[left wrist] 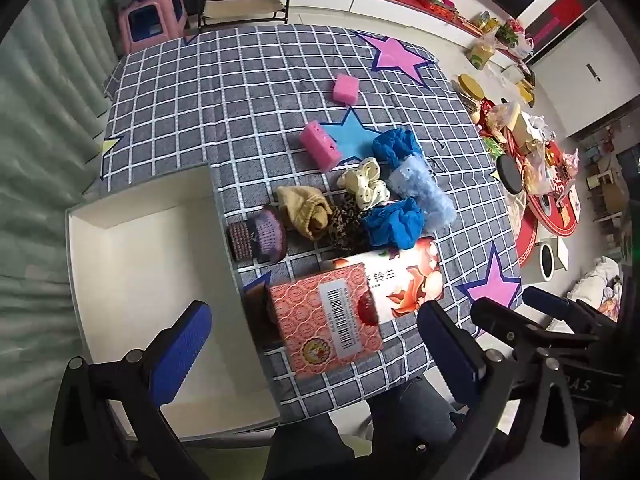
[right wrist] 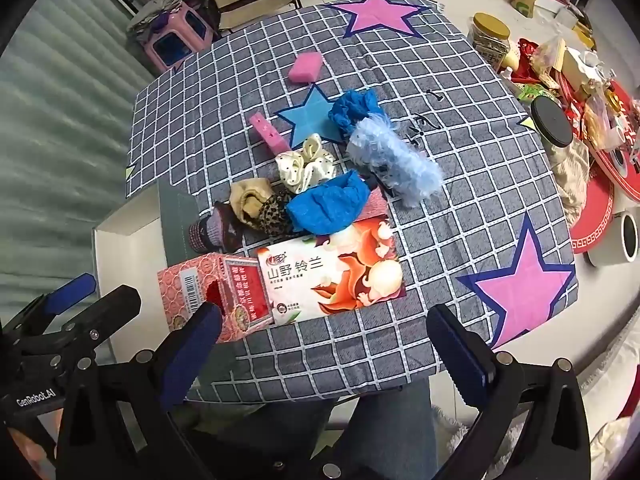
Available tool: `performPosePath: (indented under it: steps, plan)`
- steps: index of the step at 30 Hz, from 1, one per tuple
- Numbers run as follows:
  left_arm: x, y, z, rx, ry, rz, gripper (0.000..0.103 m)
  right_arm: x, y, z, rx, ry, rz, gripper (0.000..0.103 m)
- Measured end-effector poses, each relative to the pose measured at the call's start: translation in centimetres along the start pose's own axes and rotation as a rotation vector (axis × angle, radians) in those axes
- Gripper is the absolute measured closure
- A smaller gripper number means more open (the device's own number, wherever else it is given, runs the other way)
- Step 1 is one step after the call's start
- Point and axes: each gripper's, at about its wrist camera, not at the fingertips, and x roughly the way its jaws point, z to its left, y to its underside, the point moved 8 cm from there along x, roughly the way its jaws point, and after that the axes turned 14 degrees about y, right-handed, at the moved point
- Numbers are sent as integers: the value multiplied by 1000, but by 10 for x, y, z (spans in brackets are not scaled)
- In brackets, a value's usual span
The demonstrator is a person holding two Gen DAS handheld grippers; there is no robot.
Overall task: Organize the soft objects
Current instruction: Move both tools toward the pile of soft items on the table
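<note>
Several soft objects lie in a heap mid-table: a cream dotted scrunchie (left wrist: 366, 181) (right wrist: 305, 165), blue scrunchies (left wrist: 394, 225) (right wrist: 329, 205), a fluffy light-blue piece (left wrist: 424, 192) (right wrist: 394, 162), a tan knit piece (left wrist: 304, 210) (right wrist: 250, 196), a leopard scrunchie (left wrist: 346, 226), a purple knit piece (left wrist: 258, 236) (right wrist: 208, 228). Two pink sponges (left wrist: 320, 145) (left wrist: 346, 88) lie farther back. My left gripper (left wrist: 312, 344) is open and empty over a pink box (left wrist: 328, 318). My right gripper (right wrist: 326, 344) is open and empty near the table's front edge.
A white open box (left wrist: 140, 280) stands left of the table. A tissue pack (left wrist: 404, 280) (right wrist: 340, 276) and the pink box (right wrist: 212, 296) lie at the table front. Jars and clutter (right wrist: 560, 60) crowd a red table at right. A pink stool (left wrist: 152, 20) stands behind.
</note>
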Motion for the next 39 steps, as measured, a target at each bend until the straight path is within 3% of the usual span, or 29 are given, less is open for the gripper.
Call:
performPosePath:
  steps: [9,21,29,32,39]
  plan:
    - [-6,6,16,-29,6,-8,0,-3,5,16,-3,-6,7,0]
    - [-12,-1,31,-36,-6,-45,0,-7,2,7,25,0,9,0]
    - [-16,-33,43,-62,-52,-76,0,8,-13,-20,66,27,133,0]
    - [-7,-49,46,-84,-31,-71,0,21,-25,-33,85,46,139,0]
    - [32,-99,40,-117,-61,-18,0,51,-57,-59,102,87,117,0]
